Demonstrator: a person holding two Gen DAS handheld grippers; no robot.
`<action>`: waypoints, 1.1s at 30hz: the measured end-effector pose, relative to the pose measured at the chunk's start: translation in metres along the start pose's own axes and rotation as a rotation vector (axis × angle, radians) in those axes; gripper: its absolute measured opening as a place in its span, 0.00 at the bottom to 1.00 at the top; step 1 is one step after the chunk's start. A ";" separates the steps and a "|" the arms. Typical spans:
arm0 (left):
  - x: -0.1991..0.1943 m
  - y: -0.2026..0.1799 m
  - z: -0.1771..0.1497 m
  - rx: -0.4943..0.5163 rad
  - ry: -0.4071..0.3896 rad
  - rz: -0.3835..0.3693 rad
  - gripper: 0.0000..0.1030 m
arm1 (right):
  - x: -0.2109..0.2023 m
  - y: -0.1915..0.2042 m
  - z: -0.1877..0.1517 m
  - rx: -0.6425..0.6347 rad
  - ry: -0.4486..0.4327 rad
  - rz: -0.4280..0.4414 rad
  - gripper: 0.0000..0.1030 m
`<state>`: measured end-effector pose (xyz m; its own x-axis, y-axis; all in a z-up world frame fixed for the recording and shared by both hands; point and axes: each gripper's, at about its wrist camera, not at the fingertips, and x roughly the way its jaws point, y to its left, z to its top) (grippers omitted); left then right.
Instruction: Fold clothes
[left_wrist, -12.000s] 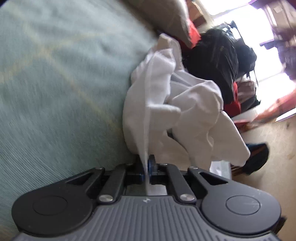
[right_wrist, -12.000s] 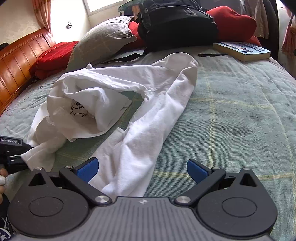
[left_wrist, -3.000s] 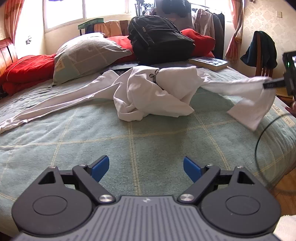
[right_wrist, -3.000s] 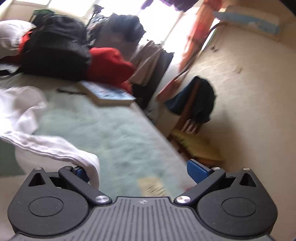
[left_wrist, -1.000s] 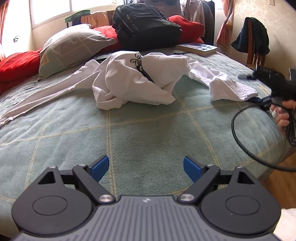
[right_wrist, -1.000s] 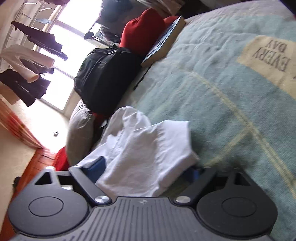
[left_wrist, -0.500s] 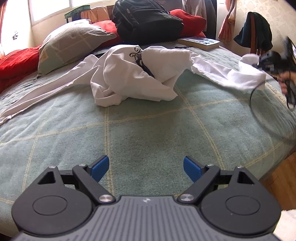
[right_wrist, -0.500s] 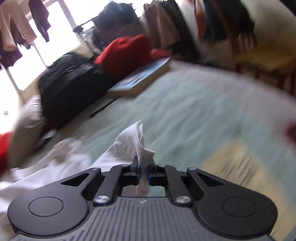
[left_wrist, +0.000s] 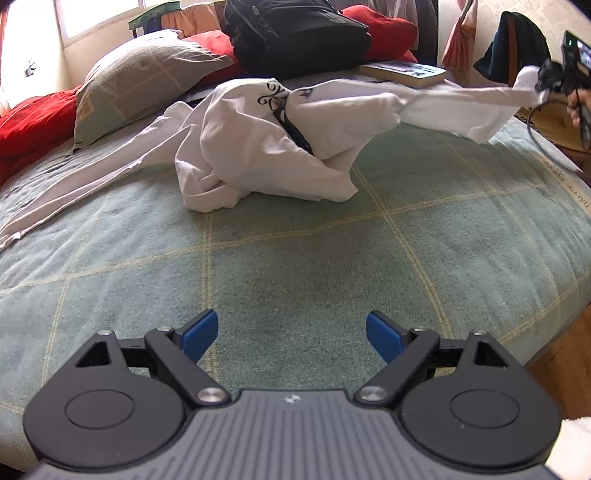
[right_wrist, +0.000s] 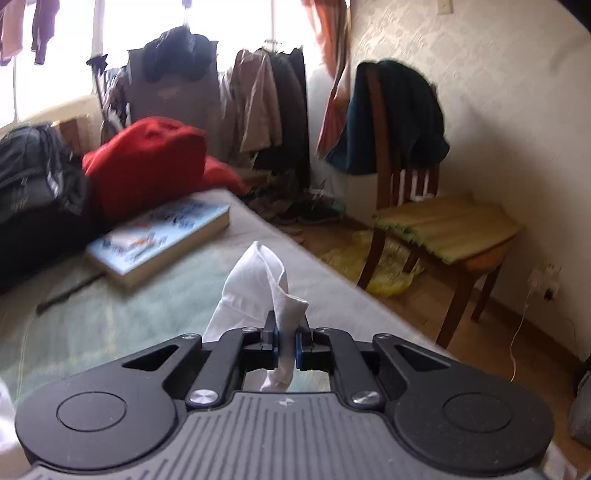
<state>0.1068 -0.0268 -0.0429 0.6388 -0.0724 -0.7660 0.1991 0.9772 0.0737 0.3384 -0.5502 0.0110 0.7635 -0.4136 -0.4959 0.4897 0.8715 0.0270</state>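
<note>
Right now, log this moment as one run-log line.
task: fold clothes | left gripper: open, empty, over bed | right gripper: shut on sleeve end | white shirt: bunched, unfolded

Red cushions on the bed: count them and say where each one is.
2. One red cushion lies at the far left, beside the grey-green pillow. The other red cushion sits behind the black backpack, near the book. More may be hidden behind the backpack.

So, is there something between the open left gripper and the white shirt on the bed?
Nothing visible. Only bare green blanket lies between the left gripper and the white shirt. The backpack and book sit behind it.
</note>
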 end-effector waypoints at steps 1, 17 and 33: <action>0.001 -0.001 0.000 0.001 0.002 0.001 0.85 | -0.002 -0.003 0.007 0.004 -0.017 -0.012 0.10; 0.004 -0.005 0.004 0.006 0.008 0.003 0.85 | 0.024 -0.008 0.033 -0.001 -0.001 0.008 0.10; 0.004 0.000 0.004 -0.009 0.006 0.010 0.85 | 0.042 0.051 0.002 -0.114 0.138 0.019 0.45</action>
<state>0.1123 -0.0279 -0.0440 0.6359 -0.0618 -0.7693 0.1862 0.9796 0.0752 0.3957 -0.5239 -0.0068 0.7036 -0.3634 -0.6107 0.4188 0.9063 -0.0568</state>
